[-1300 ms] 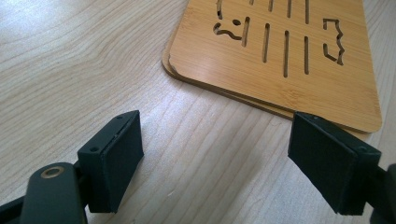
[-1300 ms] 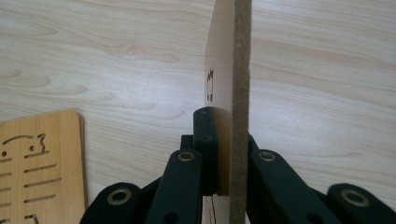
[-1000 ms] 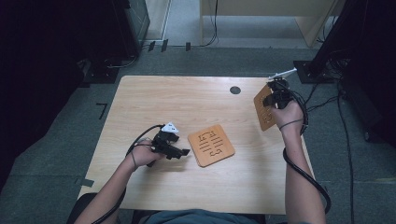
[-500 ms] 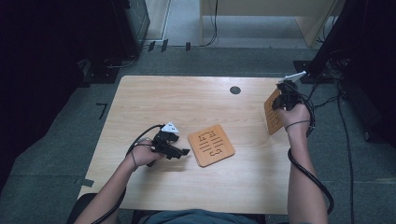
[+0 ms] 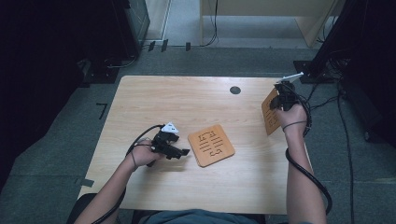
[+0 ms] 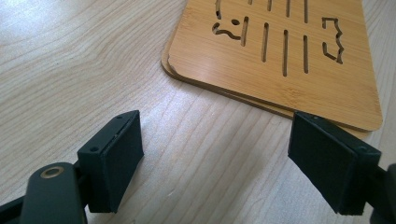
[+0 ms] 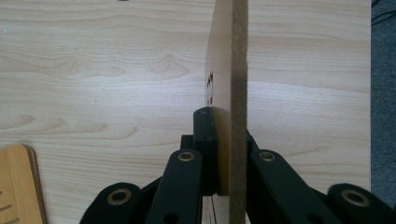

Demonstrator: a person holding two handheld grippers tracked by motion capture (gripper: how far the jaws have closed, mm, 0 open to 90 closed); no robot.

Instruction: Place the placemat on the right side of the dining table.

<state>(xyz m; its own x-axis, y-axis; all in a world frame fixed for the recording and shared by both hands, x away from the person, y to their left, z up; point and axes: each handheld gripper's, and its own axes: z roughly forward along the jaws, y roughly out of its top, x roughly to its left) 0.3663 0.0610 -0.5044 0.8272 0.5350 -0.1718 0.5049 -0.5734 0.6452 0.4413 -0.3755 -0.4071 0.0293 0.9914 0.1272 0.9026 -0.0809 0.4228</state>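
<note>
Left tool (image 5: 180, 151) low over worktop (image 5: 187, 107), jaws wide apart, nothing between, just beside stacked bamboo trivets (image 5: 211, 144) lying flat mid-worktop; farther off, right tool (image 5: 275, 100) clamped on another trivet (image 5: 270, 112), held on edge above worktop's right rim

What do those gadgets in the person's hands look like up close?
Each is a black, linked-arm tool. The left gripper ends in two flat rectangular black pads and carries a pale three-cornered plate. The right gripper shows brass-coloured pivot rings. A black cable trails from each.
</note>
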